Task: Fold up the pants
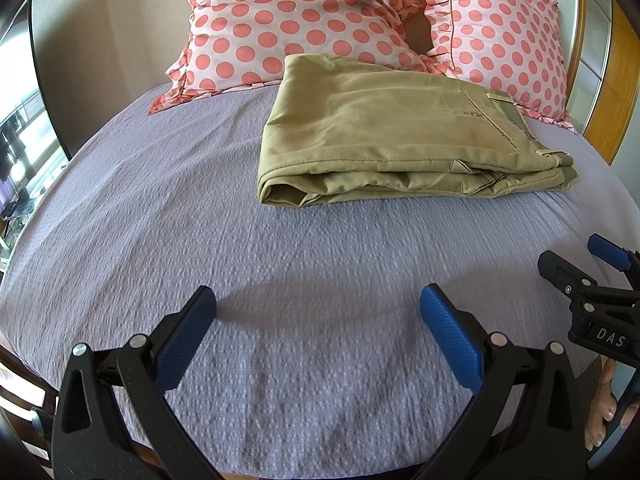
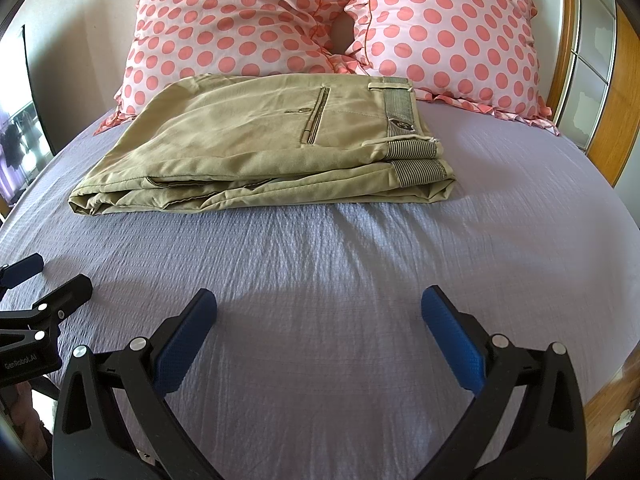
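Bright daylight, soft shadows on the bedspread (image 1: 160,220) (edges bowed by fisheye), slight foreground blur.

A bed fills the view ahead of the jaws, spread with a lilac textured cover (image 2: 320,280); at its far end two pink pillows with coral dots (image 2: 240,20) (image 2: 448,32) lean on a plain pale wall (image 1: 112,40); right of the jaws a wooden frame (image 2: 616,128) holds frosted panels (image 2: 592,80); far left a bright window (image 1: 20,120) lets in daylight.
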A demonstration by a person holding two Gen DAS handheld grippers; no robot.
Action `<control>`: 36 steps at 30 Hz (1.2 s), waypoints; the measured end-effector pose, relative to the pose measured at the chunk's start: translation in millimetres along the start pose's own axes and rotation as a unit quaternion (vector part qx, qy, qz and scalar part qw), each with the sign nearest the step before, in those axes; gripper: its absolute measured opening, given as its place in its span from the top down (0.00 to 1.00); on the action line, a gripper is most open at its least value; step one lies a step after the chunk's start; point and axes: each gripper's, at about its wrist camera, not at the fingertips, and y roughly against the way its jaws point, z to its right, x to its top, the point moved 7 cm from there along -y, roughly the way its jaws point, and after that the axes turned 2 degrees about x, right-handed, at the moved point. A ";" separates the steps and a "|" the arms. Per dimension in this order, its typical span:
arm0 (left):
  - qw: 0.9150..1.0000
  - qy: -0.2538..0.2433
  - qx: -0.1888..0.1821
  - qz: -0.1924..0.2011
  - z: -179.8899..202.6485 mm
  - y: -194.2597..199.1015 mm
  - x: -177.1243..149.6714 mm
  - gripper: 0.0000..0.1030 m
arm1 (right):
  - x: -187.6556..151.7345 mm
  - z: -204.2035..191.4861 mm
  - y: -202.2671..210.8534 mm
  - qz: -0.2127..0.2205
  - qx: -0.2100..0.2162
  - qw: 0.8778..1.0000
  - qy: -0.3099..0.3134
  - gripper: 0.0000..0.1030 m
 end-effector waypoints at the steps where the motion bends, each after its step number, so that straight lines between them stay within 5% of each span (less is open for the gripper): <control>1: 1.000 0.000 0.000 0.000 0.0 0.0 0.0 0.02 | 0.2 0.0 -0.2 0.000 0.000 1.000 0.000 0.01; 36: 1.000 -0.007 -0.006 -0.013 -1.0 -1.5 -0.2 0.02 | 0.1 0.3 -0.4 -0.001 0.001 1.000 0.000 0.01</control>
